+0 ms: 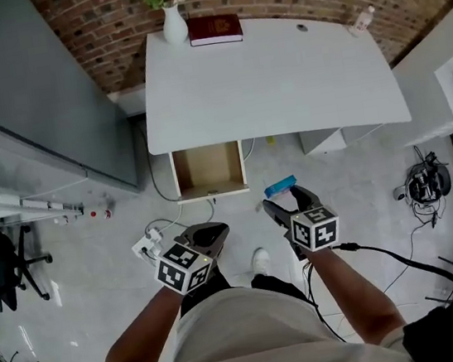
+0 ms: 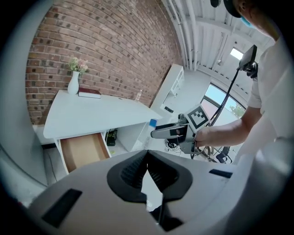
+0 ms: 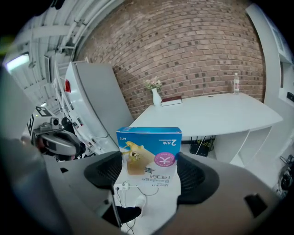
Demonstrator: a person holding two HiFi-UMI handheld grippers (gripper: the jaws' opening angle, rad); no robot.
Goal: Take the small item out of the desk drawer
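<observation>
The right gripper is clamped on a small blue box, one jaw pressed to each side of it, with the box standing upright and its top edge above the jaw tips. In the head view this gripper is held over the floor, and the box sticks out at its front end. The open drawer lies ahead of it and to its left, apart from the box, and its brown bottom shows bare. The left gripper has its jaws closed tip to tip with nothing between them. It hangs just left of the right gripper, level with it, and the drawer is straight ahead of it. The white desk spreads beyond both tools, and at its far edge stand a vase with flowers, a red book beside it, and a bottle far to the right. A power strip lies on the floor just left of the left gripper.
</observation>
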